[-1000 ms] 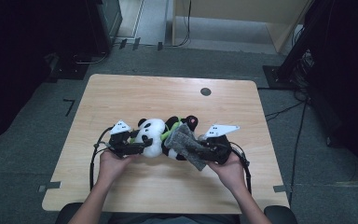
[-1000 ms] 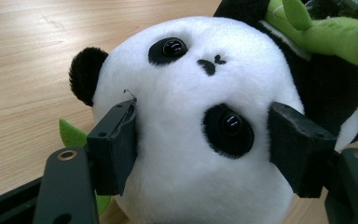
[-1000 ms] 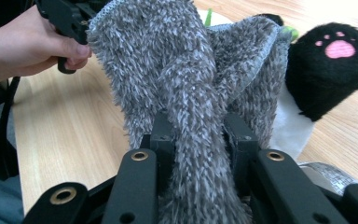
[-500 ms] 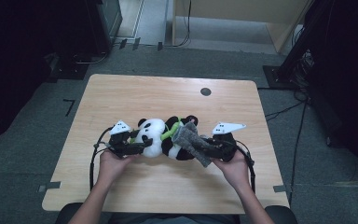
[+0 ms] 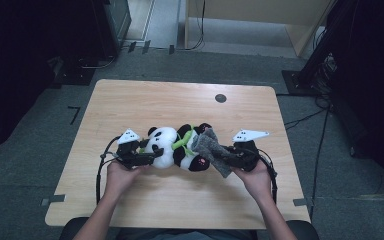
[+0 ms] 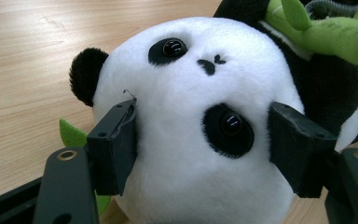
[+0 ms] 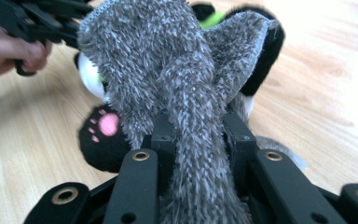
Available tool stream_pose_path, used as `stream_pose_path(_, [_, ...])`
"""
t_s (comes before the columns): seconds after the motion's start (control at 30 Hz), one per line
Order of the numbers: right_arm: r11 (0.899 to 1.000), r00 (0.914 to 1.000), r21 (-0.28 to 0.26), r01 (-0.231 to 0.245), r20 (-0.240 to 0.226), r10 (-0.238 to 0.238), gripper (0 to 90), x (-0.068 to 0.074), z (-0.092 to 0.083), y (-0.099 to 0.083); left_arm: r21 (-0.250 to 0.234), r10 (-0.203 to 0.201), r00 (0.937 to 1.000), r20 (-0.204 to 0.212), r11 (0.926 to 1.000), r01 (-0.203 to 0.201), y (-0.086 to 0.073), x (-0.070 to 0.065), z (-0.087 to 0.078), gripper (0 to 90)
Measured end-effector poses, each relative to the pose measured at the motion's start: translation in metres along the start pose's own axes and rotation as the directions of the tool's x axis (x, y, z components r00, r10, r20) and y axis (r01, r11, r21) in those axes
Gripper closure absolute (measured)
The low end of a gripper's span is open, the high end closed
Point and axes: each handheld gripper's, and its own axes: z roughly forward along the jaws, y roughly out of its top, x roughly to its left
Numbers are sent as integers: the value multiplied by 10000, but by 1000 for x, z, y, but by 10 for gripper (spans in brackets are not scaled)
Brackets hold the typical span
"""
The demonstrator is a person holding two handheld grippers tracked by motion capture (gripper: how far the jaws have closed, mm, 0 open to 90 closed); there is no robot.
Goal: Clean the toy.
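While the left gripper clamps the plush panda's head and the right gripper pinches a fuzzy grey cloth draped over its legs, both look soft, light and squashy (grip bulk, not fluff), lying mid-tabletop toward the near edge.

Three views: one fixed overhead camera, two riding on the grippers.
The high view looks forward and down on the whole table from the person's side. The left gripper view sits close against the panda; the right gripper view faces a grey cloth nearby. All three share the panda.
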Motion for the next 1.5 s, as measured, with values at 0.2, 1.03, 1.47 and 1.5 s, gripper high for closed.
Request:
stream_pose_path(0.2, [9989,9996,-388,253,-122,-258,718,13,-13,14,-7,-15,10000,-9,10000,15,0,0,0,294])
stream_pose_path(1.03, [9998,9973,59,174,-715,-169,715,19,15,5,153,89,9999,67,9998,-90,2,-1,-1,319])
stream_pose_path(1.47, [9988,9998,463,-164,83,160,722,-1,11,-2,-64,149,9999,86,9999,-148,0,0,-1,306])
stream_pose_path(1.5, [9991,9997,369,-227,31,226,723,-1,9,-1,-40,147,9999,88,9999,-147,0,0,-1,310])
